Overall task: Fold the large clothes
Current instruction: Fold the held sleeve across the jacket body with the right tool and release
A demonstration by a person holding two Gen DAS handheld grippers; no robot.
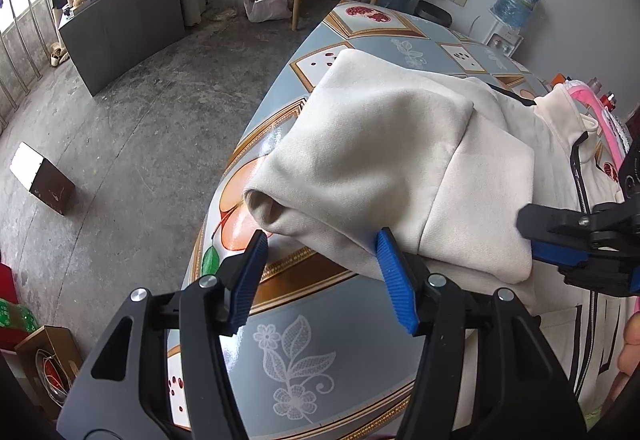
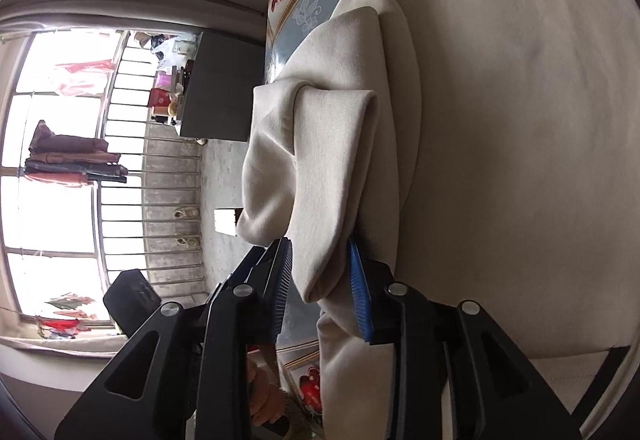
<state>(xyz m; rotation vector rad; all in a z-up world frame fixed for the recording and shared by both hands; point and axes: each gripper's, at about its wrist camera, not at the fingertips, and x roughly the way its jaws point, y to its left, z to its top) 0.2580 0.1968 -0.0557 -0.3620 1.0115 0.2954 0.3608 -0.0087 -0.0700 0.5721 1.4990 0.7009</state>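
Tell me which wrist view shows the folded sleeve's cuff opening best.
The left wrist view: the cream garment's sleeve lies across the table with the cuff opening facing the lens, just beyond the left gripper. The right wrist view shows the sleeve side-on between the right gripper's pads, cuff opening hidden.

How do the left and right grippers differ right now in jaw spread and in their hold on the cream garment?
The left gripper stands wide, with the cream garment lying over one finger, not pinched. The right gripper is narrower, with a fold of the garment between its fingers, though a gap shows beside one pad. Both have blue ribbed pads on black fingers and sit at the garment's edge.
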